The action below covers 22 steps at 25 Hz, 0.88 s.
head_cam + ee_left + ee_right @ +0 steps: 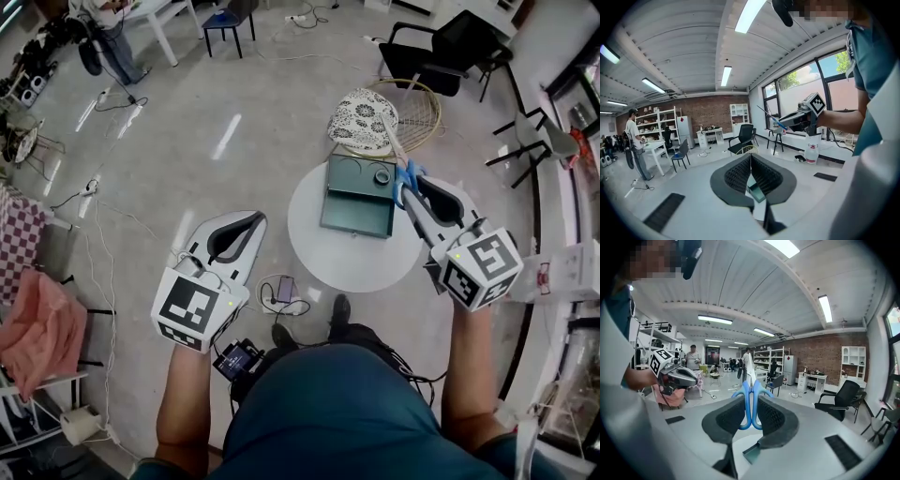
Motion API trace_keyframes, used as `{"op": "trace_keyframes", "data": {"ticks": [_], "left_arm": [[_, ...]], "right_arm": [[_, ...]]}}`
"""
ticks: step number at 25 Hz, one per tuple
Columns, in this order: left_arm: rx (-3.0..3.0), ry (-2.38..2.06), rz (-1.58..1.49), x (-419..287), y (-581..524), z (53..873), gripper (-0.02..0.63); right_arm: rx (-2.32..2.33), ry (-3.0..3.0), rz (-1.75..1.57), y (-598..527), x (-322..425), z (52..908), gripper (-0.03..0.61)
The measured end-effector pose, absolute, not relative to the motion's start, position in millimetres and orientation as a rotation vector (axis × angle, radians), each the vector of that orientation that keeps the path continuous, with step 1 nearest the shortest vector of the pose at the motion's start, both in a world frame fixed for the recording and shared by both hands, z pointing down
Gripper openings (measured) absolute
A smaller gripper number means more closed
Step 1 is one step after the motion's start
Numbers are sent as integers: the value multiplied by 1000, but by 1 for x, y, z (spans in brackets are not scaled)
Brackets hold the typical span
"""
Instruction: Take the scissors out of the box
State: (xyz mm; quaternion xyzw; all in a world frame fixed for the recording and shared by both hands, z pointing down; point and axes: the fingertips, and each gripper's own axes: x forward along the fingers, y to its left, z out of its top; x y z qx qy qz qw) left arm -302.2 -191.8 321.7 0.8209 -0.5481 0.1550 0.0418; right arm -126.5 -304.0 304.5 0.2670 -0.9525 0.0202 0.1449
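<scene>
Right gripper [751, 405] fingers clamp the scissors [747, 397] by the handles, blades pointing straight ahead; left gripper [751, 158] fingers together.

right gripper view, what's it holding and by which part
The right hand-held gripper is shut on the scissors, its pads clamping the blue handle loops, with the blades pointing out beyond the jaws.

Teal shirt [347, 412]; white hand-held grippers [249, 223] [413, 186] bear black-and-white marker cubes [197, 309] [483, 267].
</scene>
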Motion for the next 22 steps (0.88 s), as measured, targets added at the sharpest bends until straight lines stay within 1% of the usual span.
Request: {"op": "trace_keyframes", "data": {"ticks": [8, 22], "left_arm": [[2530, -1664, 474, -305, -183, 302, 20], [2536, -1659, 468, -304, -196, 308, 20]], "right_arm": [[786, -2734, 36, -292, -128, 285, 101], [787, -2705, 49, -305, -128, 299, 103]]}}
